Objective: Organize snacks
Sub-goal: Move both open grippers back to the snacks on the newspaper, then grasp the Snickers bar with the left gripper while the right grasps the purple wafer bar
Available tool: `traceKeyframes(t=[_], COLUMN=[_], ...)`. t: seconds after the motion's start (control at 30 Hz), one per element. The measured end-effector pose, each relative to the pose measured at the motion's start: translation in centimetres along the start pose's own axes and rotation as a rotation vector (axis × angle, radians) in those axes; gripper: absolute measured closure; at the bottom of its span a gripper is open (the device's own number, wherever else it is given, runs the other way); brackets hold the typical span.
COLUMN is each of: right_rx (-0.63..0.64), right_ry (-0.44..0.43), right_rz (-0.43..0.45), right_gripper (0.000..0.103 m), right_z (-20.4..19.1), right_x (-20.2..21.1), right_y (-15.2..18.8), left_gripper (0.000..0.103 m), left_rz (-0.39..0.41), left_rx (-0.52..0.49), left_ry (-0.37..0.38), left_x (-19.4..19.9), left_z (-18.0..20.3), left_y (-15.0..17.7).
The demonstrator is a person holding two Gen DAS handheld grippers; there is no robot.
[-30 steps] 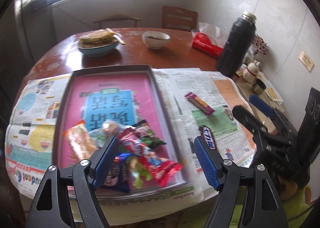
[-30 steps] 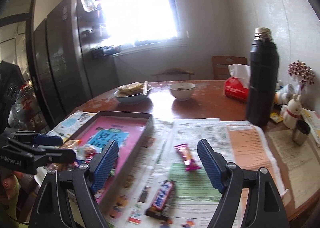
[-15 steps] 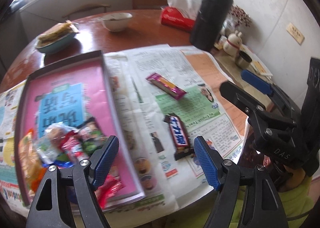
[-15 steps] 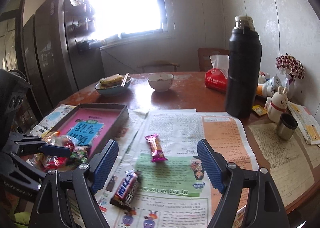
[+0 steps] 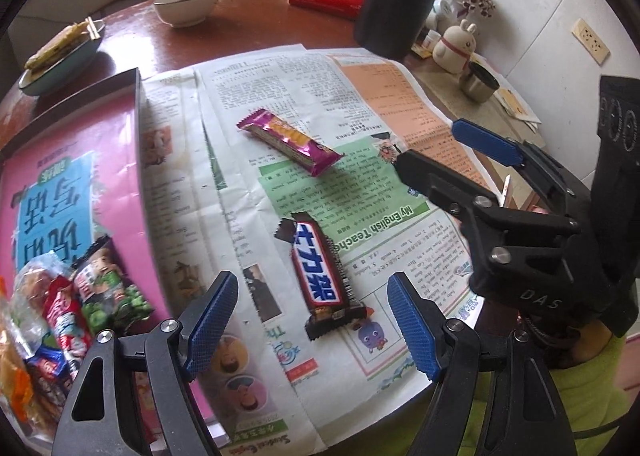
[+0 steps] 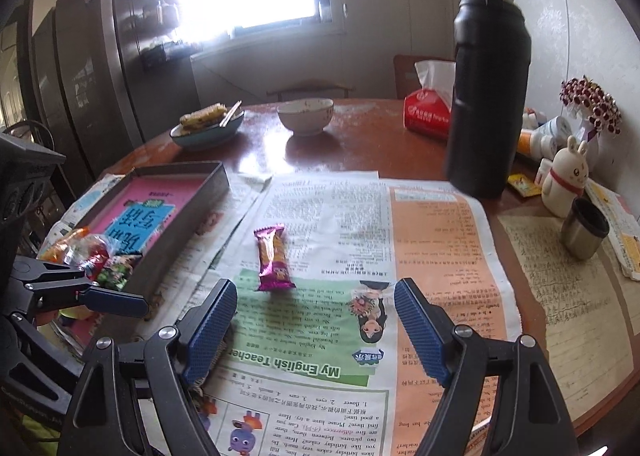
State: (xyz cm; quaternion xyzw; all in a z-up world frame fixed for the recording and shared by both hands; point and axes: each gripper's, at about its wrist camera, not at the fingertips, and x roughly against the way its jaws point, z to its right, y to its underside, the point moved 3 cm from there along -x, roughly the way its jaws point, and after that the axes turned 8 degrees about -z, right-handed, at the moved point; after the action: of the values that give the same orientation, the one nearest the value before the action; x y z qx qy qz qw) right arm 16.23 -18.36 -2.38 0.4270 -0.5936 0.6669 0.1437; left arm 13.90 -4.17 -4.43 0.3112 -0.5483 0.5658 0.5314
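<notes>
A brown and blue chocolate bar (image 5: pixel 322 278) lies on the newspaper, between and just beyond the fingertips of my open, empty left gripper (image 5: pixel 312 322). A pink wafer bar (image 5: pixel 290 140) lies further out; in the right wrist view the pink wafer bar (image 6: pixel 273 258) sits just ahead of my open, empty right gripper (image 6: pixel 316 330). The dark tray (image 5: pixel 138 104) with a pink liner holds several wrapped snacks (image 5: pixel 72 304) at its near end. The tray (image 6: pixel 188 208) is to the left of my right gripper. My right gripper (image 5: pixel 452 148) also shows in the left wrist view, above the newspaper.
A tall black flask (image 6: pixel 486 96), a red tissue pack (image 6: pixel 426 116), a white bowl (image 6: pixel 305 116), a blue dish of food (image 6: pixel 208 128), a rabbit figure (image 6: pixel 566 176) and a metal cup (image 6: pixel 584 228) stand on the round wooden table. Newspaper (image 6: pixel 432 256) covers the near part.
My left gripper has swung right from over the tray's snacks to the chocolate bar and come closer to it. My right gripper has moved forward toward the pink wafer bar. Both stay open.
</notes>
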Motion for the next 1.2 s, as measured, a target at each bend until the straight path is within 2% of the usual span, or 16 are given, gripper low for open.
traceKeyframes(t=[0.1,0.17,0.27,0.53,0.63,0.7,0.8,1.2], right_rx=[0.013,0.028,0.044,0.101,0.136,0.161,0.186,0.263], right_ry=[-0.005,-0.008,-0.009,-0.046,-0.067,-0.088,-0.128,-0.229], right_rz=[-0.017,-0.029,-0.045,-0.096,-0.118,-0.131,-0.136,-0.188], right_gripper=[0.022,0.022,0.022,0.022,0.022,0.023,0.03,0.048], right_z=[0.0,0.0,-0.1,-0.9,-1.5,-2.0,-2.5,-4.2], right_x=[-0.7,-1.3,-2.2,-4.7,-6.1,-7.1,-8.1,-10.2], right_y=[-0.2,-0.4,-0.7,-1.6,-2.2,-2.5,-3.1,-3.3], left_gripper=[0.025,0.031,0.034,0.039,0.05,0.051,0.053,0.059], left_rz=[-0.012,-0.024,-0.038,-0.047,-0.053,-0.061,-0.059,-0.047], left_rx=[-0.008,-0.011,-0.015,-0.009,-0.004,0.002,0.01,0.052], left_ry=[0.009,0.02,0.026,0.021,0.02,0.016,0.013,0.027], left_x=[-0.5,-1.0,-1.6,-2.5,-2.8,-3.1,-3.4,-3.5], left_z=[0.3,0.4,0.5,0.5,0.5,0.4,0.4,-0.7], left_y=[-0.1,0.0,0.0,-0.3,-0.5,-0.6,-0.8,-1.3])
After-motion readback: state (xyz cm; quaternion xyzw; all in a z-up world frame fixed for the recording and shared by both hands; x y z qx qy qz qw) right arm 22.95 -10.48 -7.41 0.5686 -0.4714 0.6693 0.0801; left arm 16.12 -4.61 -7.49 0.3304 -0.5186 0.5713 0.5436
